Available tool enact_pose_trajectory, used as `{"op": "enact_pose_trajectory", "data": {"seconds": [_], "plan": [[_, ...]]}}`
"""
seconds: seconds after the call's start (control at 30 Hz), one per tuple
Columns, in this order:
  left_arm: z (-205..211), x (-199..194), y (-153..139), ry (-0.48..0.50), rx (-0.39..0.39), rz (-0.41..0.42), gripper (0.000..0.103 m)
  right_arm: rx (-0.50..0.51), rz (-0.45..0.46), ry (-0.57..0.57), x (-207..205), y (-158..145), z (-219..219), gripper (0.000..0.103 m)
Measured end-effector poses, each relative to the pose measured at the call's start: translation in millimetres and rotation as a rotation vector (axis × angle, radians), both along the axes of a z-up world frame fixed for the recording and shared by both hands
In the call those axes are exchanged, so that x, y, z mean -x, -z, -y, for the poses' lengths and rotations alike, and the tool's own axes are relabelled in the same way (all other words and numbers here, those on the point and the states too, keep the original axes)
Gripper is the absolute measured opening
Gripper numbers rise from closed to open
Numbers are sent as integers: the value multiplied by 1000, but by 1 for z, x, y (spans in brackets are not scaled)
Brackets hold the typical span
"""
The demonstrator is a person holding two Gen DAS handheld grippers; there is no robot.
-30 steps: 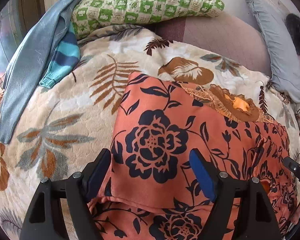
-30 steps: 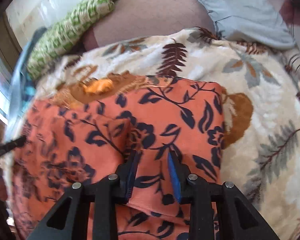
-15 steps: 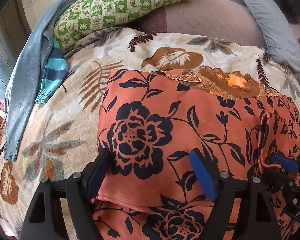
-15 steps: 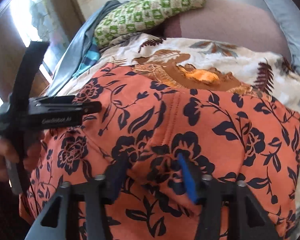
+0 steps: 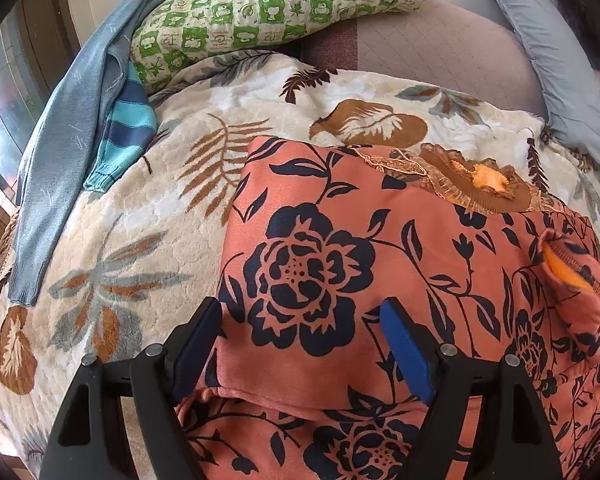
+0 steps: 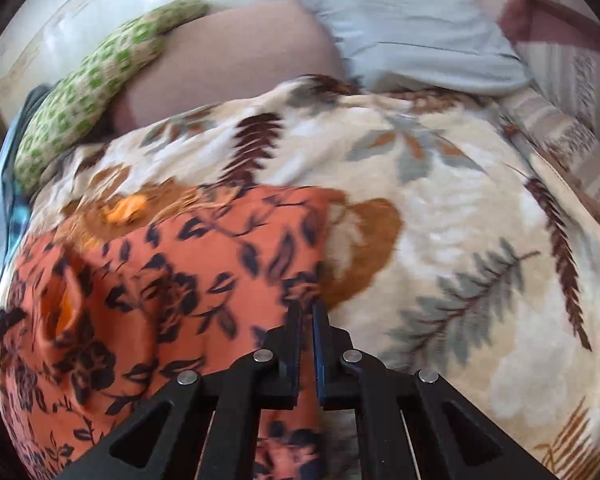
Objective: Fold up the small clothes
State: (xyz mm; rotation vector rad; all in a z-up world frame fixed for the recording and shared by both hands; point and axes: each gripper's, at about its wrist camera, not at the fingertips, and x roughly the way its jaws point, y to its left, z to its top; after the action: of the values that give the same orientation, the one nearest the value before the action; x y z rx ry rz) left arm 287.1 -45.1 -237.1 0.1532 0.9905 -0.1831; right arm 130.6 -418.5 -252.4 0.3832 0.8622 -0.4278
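Observation:
An orange garment with a dark floral print [image 5: 360, 264] lies partly folded on a cream leaf-patterned blanket [image 5: 112, 248]. Its brown lace collar [image 5: 472, 184] is at the far edge. My left gripper [image 5: 300, 320] is open, its blue-padded jaws astride the garment's folded near-left part, just above the cloth. In the blurred right wrist view the garment [image 6: 180, 276] fills the left half, and my right gripper [image 6: 306, 314] is shut on its right edge, next to the blanket [image 6: 460, 260].
A green checked pillow [image 5: 276, 12] and a grey-blue pillow [image 5: 556, 60] lie at the head of the bed. A grey-blue top and a striped blue sleeve [image 5: 128, 120] lie at the far left. The bed's edge drops off on the left.
My right gripper swung from the garment's middle to its right edge and closed on it. It has left the left wrist view. My left gripper stayed open over the fold.

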Motion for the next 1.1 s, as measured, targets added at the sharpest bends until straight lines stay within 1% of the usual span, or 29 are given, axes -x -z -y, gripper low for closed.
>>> {"op": "enact_pose_trajectory", "data": {"seconds": [0.03,0.07,0.1,0.13,0.2,0.27,0.3,0.33,0.4,0.47,0.53,0.57,0.6,0.7,0.73,0.77,0.8,0.83,0.87,0.9,0.93,0.97,1.0,1.07,1.1], "plan": [[0,0,1,-3,1,-1,81,-50,42,22,6,-6,9,5],[1,0,1,-4,4,-4,81,-112,97,-2,10,-12,10,10],[3,1,1,-5,7,-3,81,-153,140,-62,8,-18,3,10],[6,3,-1,-2,17,7,81,-159,157,-147,2,-23,-12,10],[13,10,-10,34,45,41,81,-125,157,-327,-17,-29,-58,10],[22,16,-17,72,39,81,82,-166,148,-487,-25,-27,-97,10],[25,16,-19,79,22,96,82,-157,118,-559,-27,-24,-116,11],[27,16,-18,77,1,100,82,-114,96,-616,-26,-22,-135,11],[26,11,-12,57,-27,76,82,-10,81,-686,-20,-21,-166,11],[22,6,-3,37,-24,34,81,55,64,-707,-19,-17,-182,12],[21,4,2,43,-27,8,81,74,54,-696,-21,-13,-183,12],[23,5,4,49,-35,7,82,83,89,-672,-19,-17,-180,12],[23,5,4,54,-40,7,81,82,155,-659,-13,-26,-174,12],[20,4,4,45,-28,3,82,81,417,-616,15,-67,-157,12],[19,4,4,39,-25,0,81,80,500,-593,24,-74,-153,14],[19,4,5,35,-22,-2,82,70,557,-556,30,-77,-148,36],[19,3,5,35,-21,-3,82,37,565,-521,30,-74,-143,97],[19,4,5,36,-23,-2,82,-30,539,-524,22,-69,-140,102],[20,5,4,38,-25,2,82,-107,463,-549,10,-61,-140,103],[20,5,3,40,-24,6,82,-141,392,-549,1,-54,-142,102],[20,6,3,39,-22,9,82,-106,364,-542,-1,-51,-148,99],[20,6,2,35,-22,12,82,-43,356,-554,1,-52,-157,94],[20,6,2,32,-24,16,82,7,344,-592,1,-53,-168,94],[21,6,2,31,-29,16,82,45,301,-666,-1,-49,-187,94],[22,7,3,32,-33,16,82,54,272,-678,-3,-42,-193,94]]}}
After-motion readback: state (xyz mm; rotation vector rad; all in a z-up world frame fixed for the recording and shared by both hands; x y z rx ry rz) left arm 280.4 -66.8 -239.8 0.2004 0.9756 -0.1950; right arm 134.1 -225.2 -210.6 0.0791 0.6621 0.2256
